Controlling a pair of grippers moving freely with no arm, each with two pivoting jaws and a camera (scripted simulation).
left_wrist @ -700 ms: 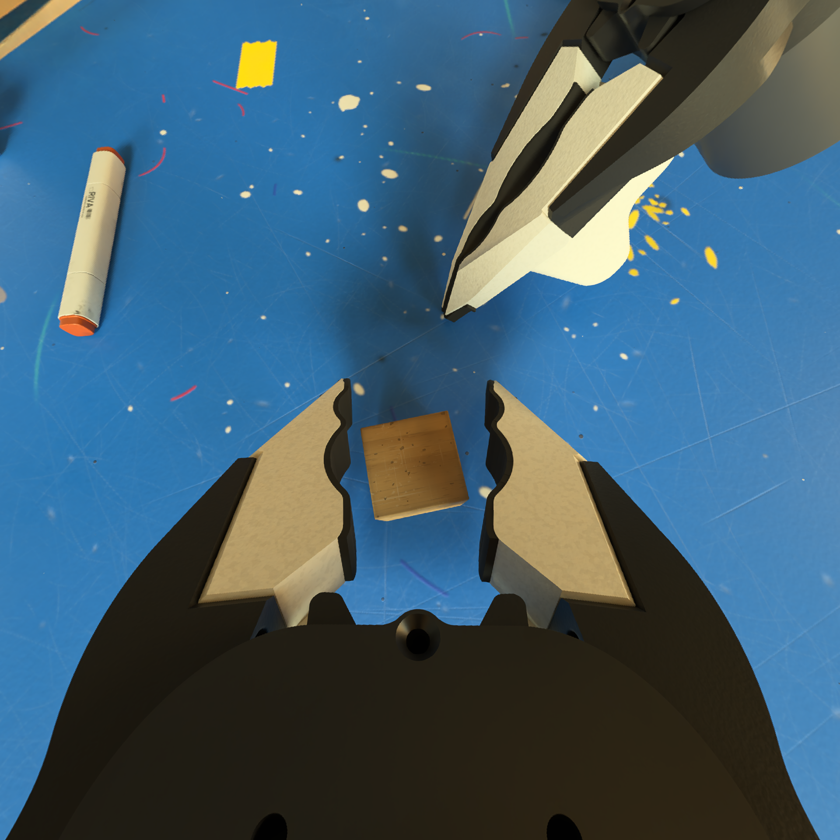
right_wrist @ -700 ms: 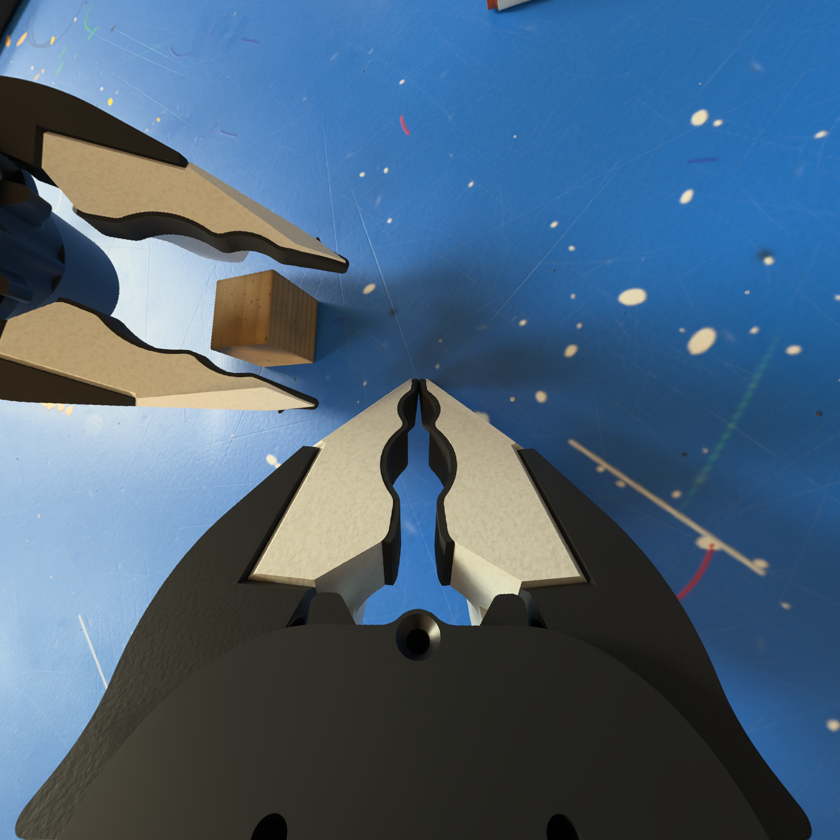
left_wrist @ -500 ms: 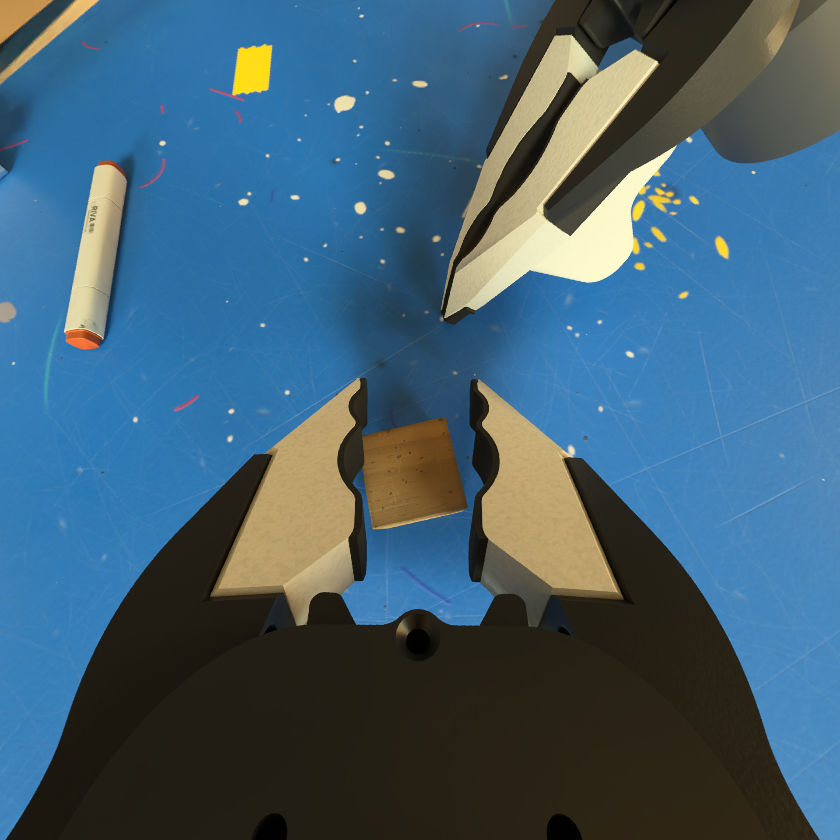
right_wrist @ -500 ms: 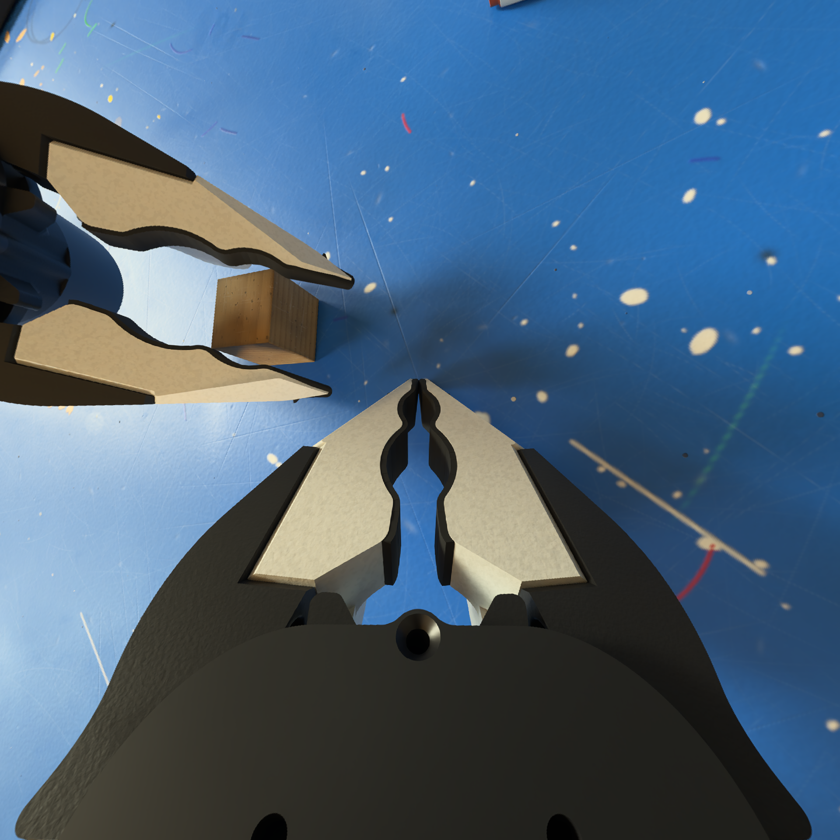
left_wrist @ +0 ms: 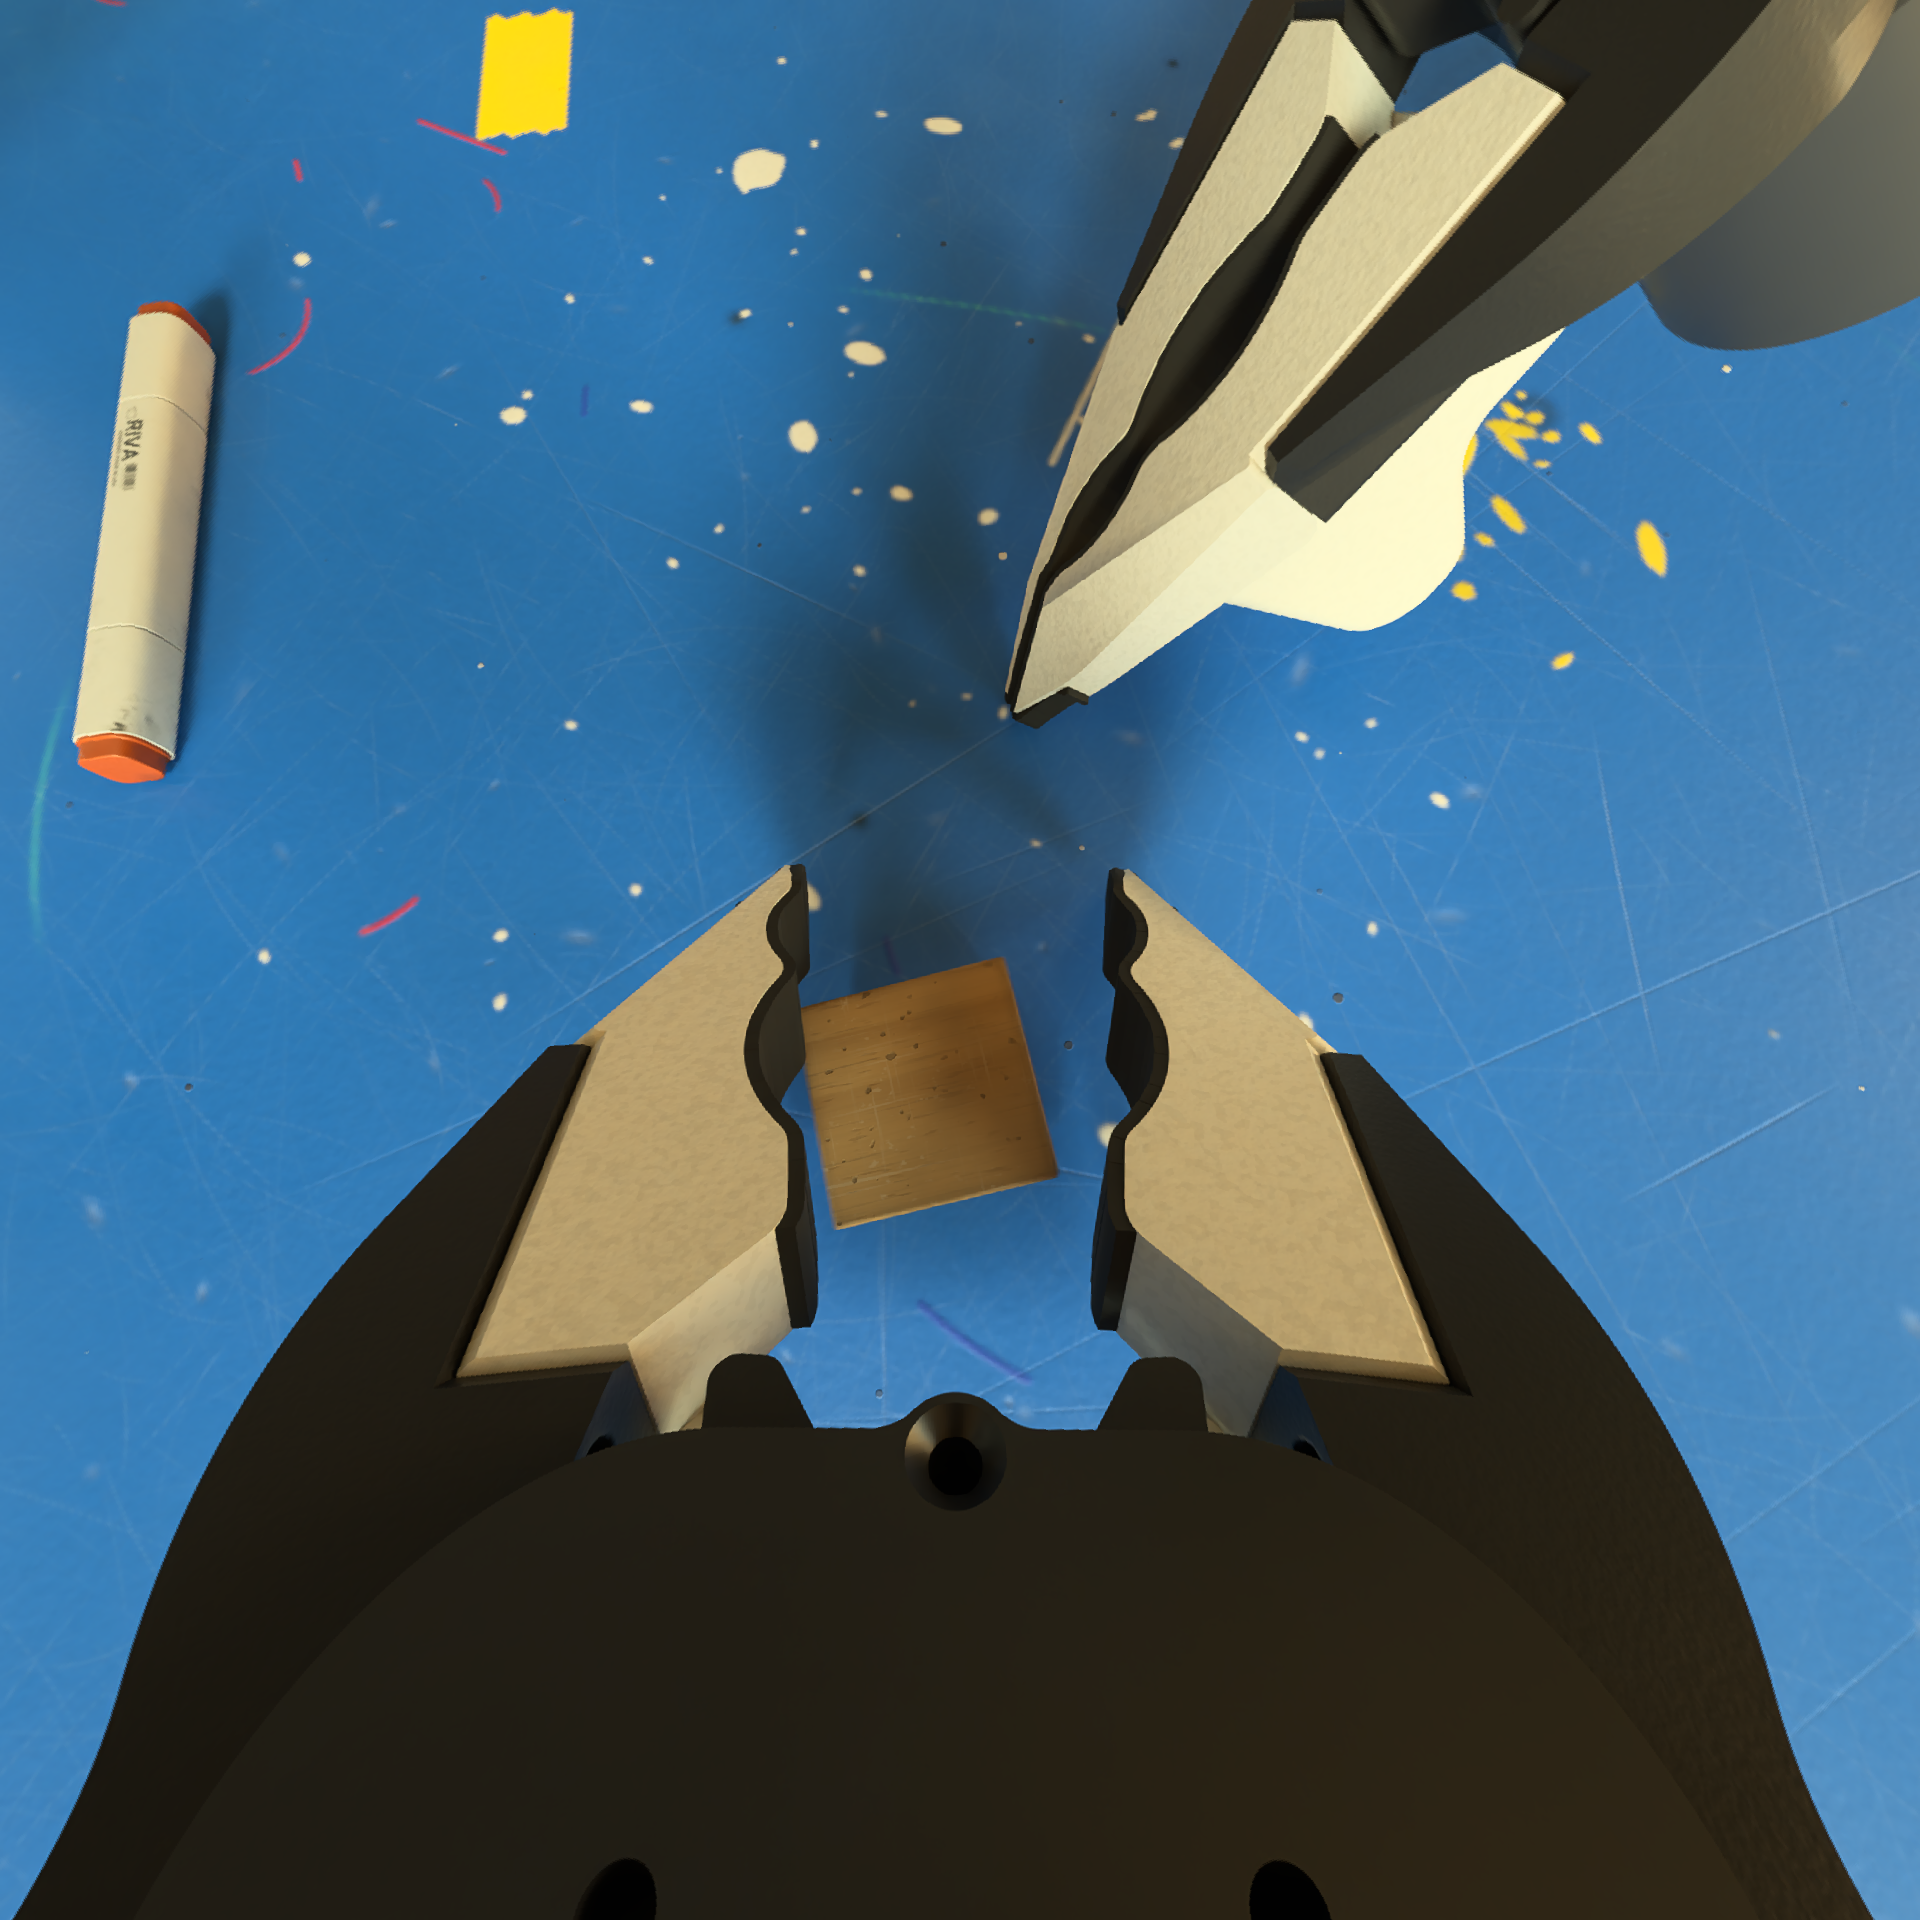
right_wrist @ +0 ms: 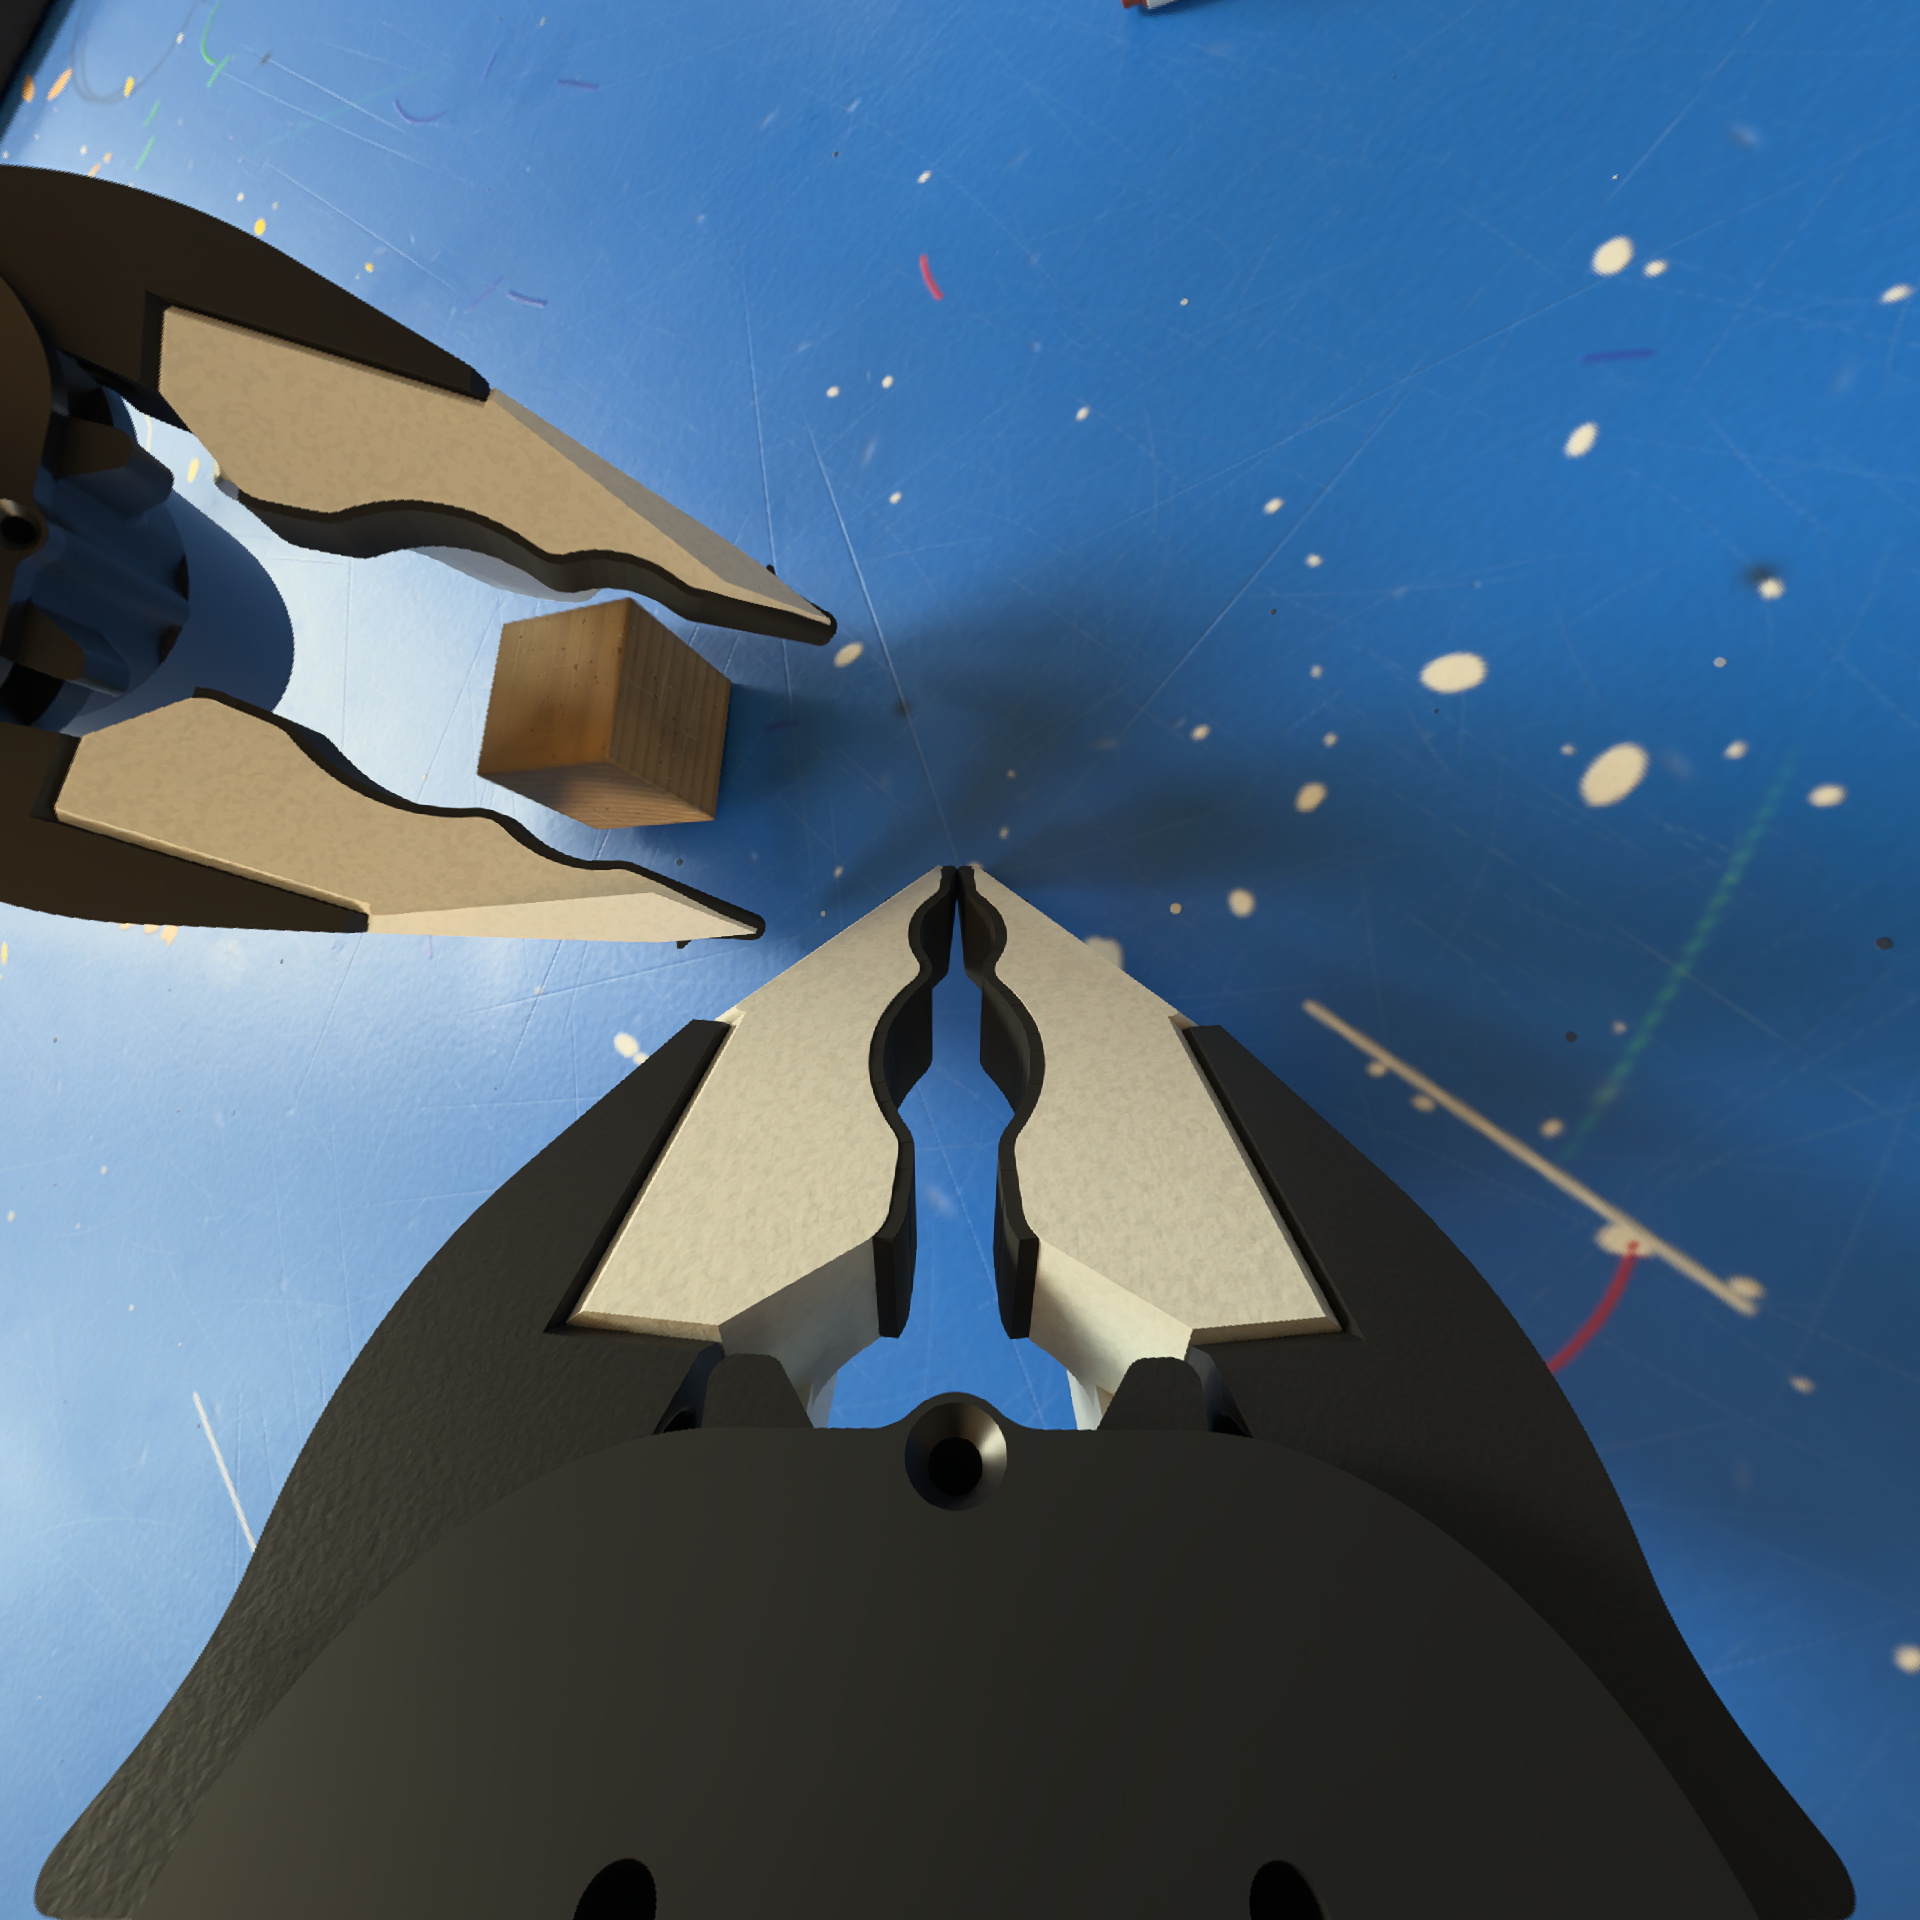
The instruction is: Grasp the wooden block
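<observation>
A blue work surface (left_wrist: 623, 665), scratched and speckled with pale and yellow paint flecks, is filling both views. At the far left of the left wrist view a white marker (left_wrist: 145, 540) with orange ends is lying on the surface, and a small yellow patch (left_wrist: 525, 73) is sitting beyond it, near the top edge. Toward the middle, the left gripper (left_wrist: 954, 894) is pointing down at the surface with its tan fingers spread apart around the wooden block (left_wrist: 925, 1091). The block is resting on the surface between the fingers, close against the left finger (left_wrist: 665, 1143), though whether they are touching cannot be told, with a clear gap on the right side. At the upper right the right gripper (left_wrist: 1044, 707) is angling down, its fingers pressed together and holding nothing, its tips just above the surface, near the block but apart from it. In the right wrist view the block (right_wrist: 608, 712) is sitting at the left between the left gripper's (right_wrist: 798, 774) spread fingers.
</observation>
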